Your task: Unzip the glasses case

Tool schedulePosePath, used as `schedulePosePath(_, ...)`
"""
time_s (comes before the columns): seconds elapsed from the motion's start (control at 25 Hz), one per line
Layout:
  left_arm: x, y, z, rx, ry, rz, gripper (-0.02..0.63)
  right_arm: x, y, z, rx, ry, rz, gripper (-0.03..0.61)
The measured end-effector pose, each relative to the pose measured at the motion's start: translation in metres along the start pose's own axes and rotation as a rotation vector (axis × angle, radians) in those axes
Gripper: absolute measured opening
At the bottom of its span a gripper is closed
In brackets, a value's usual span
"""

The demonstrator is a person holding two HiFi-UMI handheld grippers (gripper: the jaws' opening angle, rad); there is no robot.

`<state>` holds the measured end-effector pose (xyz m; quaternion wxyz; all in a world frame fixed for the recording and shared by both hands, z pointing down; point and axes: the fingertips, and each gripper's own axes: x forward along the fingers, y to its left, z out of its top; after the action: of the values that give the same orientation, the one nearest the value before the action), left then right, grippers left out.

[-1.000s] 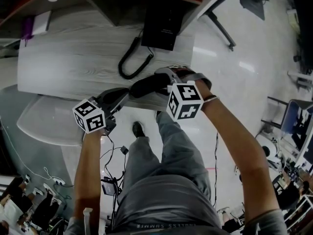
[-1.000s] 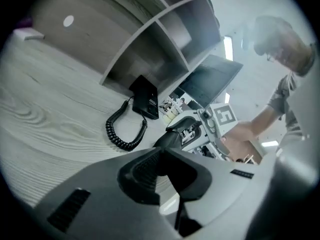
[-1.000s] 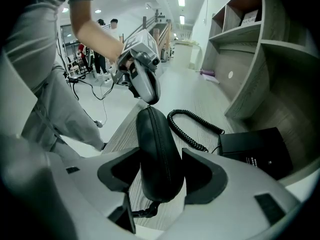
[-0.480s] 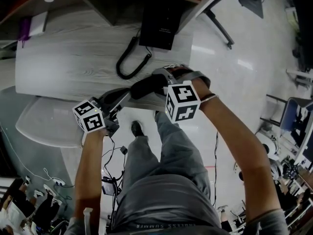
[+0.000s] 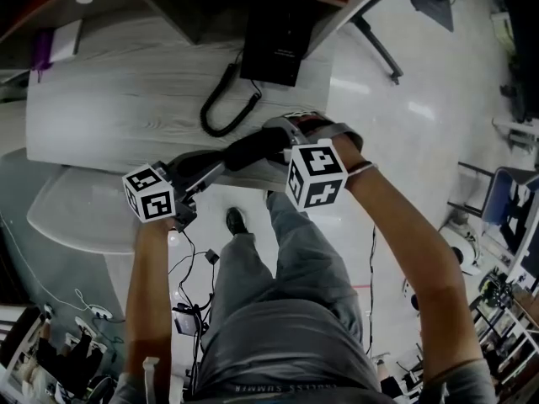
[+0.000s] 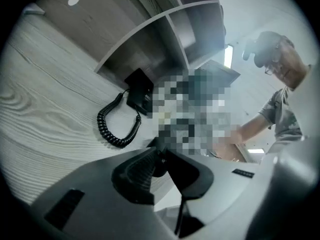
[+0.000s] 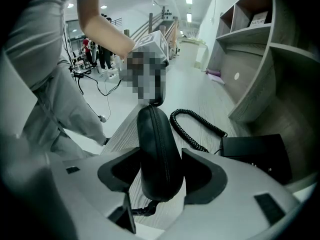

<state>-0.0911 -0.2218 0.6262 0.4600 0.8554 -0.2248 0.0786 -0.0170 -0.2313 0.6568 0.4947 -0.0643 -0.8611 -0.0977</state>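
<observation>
Right gripper [image 7: 160, 157]'s wide jaws are clamping a black oval zippered case [image 7: 156, 144]; left gripper [image 6: 163, 157]'s have just been parting slightly, perhaps around its tip.

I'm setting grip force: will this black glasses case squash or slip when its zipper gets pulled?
The glasses case shows no dent where the right gripper squeezes it, so it is probably semi-rigid, not floppy. Its smooth, curved shell might slip or twist under a tug.
</observation>
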Motion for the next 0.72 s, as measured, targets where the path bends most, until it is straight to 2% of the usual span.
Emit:
schedulePosePath(0.16,-0.006,0.007,-0.005,-0.035,-0.042,0.03,0.051,0.0,0.0,0.0,0.002,-0.004,-0.001,0.267)
schedulePosePath(0.36,-0.006,0.003,0.002,-0.013,-0.069,0.041,0.016,0.001,0.0,0.0,0.005,-0.006,-0.004,0.267)
schedulePosePath(0.56,-0.002,-0.003,0.007,0.065,-0.027,0.061,0.003,0.001,0.0,0.0,0.005,-0.006,-0.008,0.265)
schedulePosePath(0.72,0.006,-0.009,0.008,0.186,0.055,0.074,0.0,0.001,0.0,0.0,-0.007,0.014,0.005,0.262)
